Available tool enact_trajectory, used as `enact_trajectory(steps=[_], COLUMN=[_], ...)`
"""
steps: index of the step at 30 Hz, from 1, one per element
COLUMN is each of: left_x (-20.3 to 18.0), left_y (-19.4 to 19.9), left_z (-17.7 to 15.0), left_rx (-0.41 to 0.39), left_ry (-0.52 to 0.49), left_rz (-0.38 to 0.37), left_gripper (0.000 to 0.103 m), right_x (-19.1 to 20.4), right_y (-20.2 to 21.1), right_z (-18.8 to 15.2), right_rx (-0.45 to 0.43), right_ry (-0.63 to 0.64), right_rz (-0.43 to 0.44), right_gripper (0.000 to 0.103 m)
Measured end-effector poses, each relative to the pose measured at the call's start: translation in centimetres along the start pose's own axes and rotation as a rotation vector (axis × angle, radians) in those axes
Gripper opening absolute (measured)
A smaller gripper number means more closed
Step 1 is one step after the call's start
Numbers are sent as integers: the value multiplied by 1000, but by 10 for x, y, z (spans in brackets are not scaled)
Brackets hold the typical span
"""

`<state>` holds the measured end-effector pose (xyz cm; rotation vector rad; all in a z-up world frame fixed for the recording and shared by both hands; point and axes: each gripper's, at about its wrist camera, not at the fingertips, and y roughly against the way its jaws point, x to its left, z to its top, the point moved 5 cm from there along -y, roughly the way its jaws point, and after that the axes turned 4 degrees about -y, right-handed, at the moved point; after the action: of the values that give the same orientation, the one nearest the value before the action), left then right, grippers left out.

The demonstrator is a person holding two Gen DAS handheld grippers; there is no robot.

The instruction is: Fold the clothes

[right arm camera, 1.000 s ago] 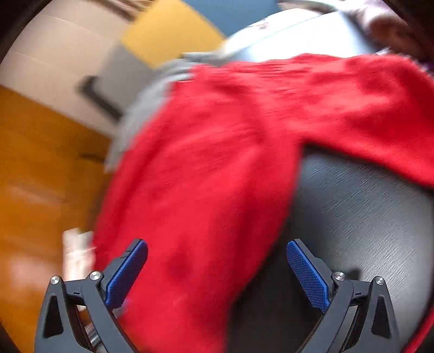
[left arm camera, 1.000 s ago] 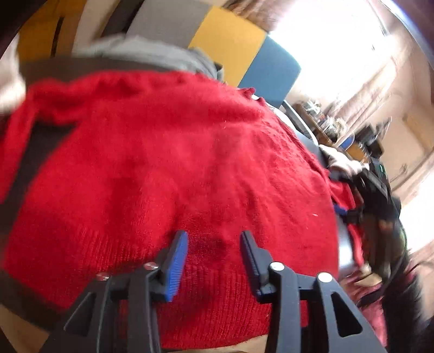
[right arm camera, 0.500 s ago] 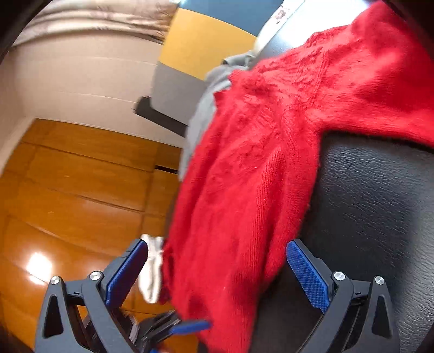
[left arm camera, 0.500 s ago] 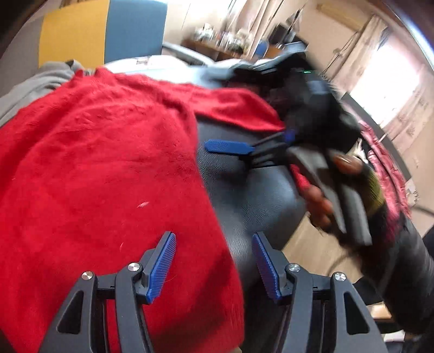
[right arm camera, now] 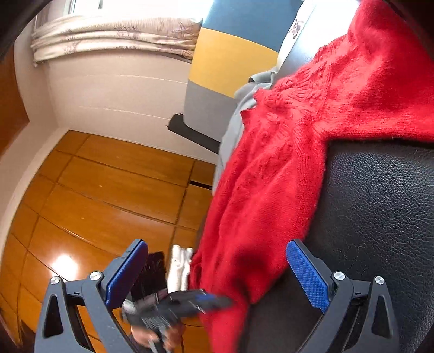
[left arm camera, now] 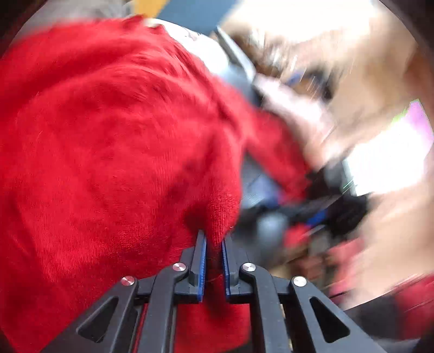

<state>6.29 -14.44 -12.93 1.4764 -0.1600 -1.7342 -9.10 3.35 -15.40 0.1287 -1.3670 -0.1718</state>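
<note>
On black leather (right arm camera: 379,217), left claw (left arm camera: 214,258) pinches red sweater (left arm camera: 108,135) hem.

No readable text, labels, brands or numbers in either view. Only candidate: a small dark mark on the white cloth (right arm camera: 297,25) near the top of the right wrist view, too small to make out. Left wrist view is motion-blurred.

floor (right arm camera: 108,195): glossy orange wood, lower left | wall (right arm camera: 116,89): white, upper left | curtain (right arm camera: 114,35): pale, bunched along top | panel (right arm camera: 230,54): blue, yellow, grey bands, top centre | seat (right arm camera: 379,217): black leather, right
</note>
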Motion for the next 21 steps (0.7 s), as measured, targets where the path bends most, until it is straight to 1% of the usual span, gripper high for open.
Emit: enact_trajectory(steps=[2,3,4,5,7,9,11,12,13,14,15,16,17,18,21], left_x=[9,13,17,20,26,33,35,30,20,5,-9,-24,-37,-44,-58], left_y=[19,27,33,34,34,26,22,21,22,21,16,8,-1,-10,-37], left_z=[6,8,10,11,12,6,1,-4,-8,-12,-17,-23,-30,-38,-58], left_rx=[-65,-93,-115,-118,-119,-98,-82,-77,-79,-80,-68,-45,-13,20,102], left_ry=[54,77,95,100,107,95,72,53,13,-55,-117,-192,-265,-319,-406], left_rz=[-141,-206,-256,-259,-253,-162,-80,-40,-4,34,72,114,146,167,242], left_gripper=[7,3,1,1,1,1,1,10,27,36,51,59,60,62,64], right_x=[2,3,5,6,9,12,13,13,12,11,10,9,10,12,20], right_y=[-9,-14,-20,-29,-44,-59,-75,-79,-81,-84,-86,-86,-84,-80,-65], right_z=[-4,-6,-8,-11,-18,-20,-22,-22,-21,-20,-20,-19,-20,-21,-26], right_rx=[18,28,38,36,18,10,36,40,39,37,43,53,63,74,107], right_ry=[-50,-80,-100,-99,-76,-70,-72,-72,-82,-98,-120,-142,-154,-163,-184], right_rz=[19,35,52,33,-49,-99,-161,-178,-174,-162,-144,-122,-98,-73,6], right_gripper=[103,103,103,103,103,103,103,103,103,103,103,103,103,103,103])
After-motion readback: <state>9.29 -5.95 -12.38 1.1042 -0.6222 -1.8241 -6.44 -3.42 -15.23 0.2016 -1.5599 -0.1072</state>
